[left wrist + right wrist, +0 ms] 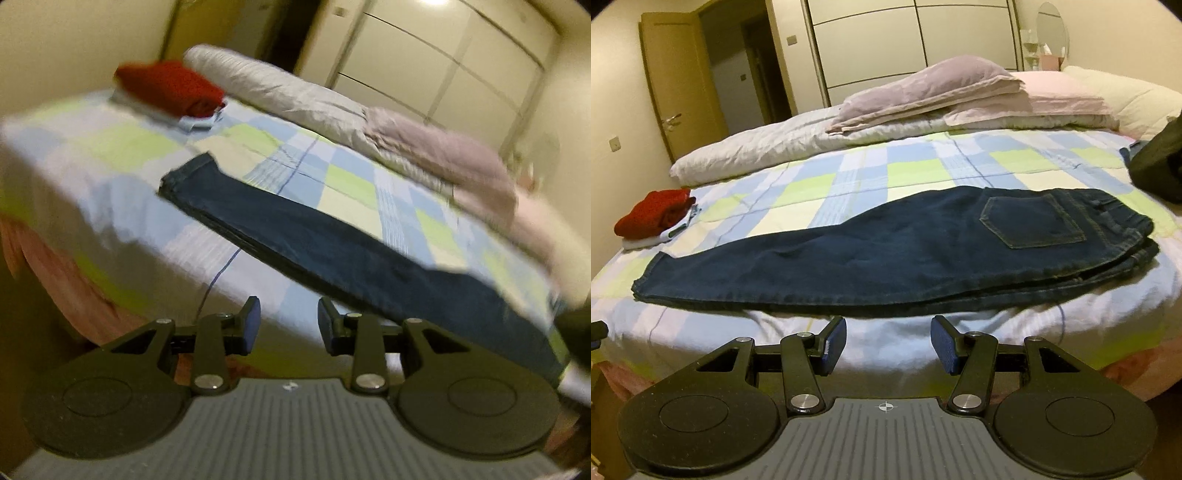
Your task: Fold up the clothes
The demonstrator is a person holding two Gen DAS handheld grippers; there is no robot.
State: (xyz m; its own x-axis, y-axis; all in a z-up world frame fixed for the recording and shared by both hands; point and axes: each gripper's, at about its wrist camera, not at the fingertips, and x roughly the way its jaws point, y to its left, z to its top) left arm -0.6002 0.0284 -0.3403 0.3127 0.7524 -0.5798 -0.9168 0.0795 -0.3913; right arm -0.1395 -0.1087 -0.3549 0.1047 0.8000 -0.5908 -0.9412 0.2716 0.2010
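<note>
Jeans (pixel 886 254) lie flat on the bed, folded in half lengthwise so one leg sits on top of the other, and they stretch across the checked bedspread (pixel 849 177) close to its near edge. Going from left to right in the right wrist view: a folded red garment (pixel 655 212) rests on a small stack of light clothes at the far left of the bed, well apart from the jeans. Next come the leg hems, stacked evenly with stitched edges showing. The dark blue denim then widens toward the seat, where a back pocket (pixel 1032 219) with pale stitching faces up, and the waistband ends at the right. A dark object (pixel 1160 166) sits on the bed just beyond the waistband; what it is cannot be told.

Behind the jeans, a white duvet (pixel 757 147) and folded pinkish bedding (pixel 942 92) run along the far side of the bed.

Both tools hang just off the near edge of the bed. The left gripper (pixel 288 325) has its fingers spread apart, grasping nothing, with the jeans running diagonally ahead of it. The right gripper (pixel 888 345) is likewise spread and empty, just short of the middle of the jeans.
</note>
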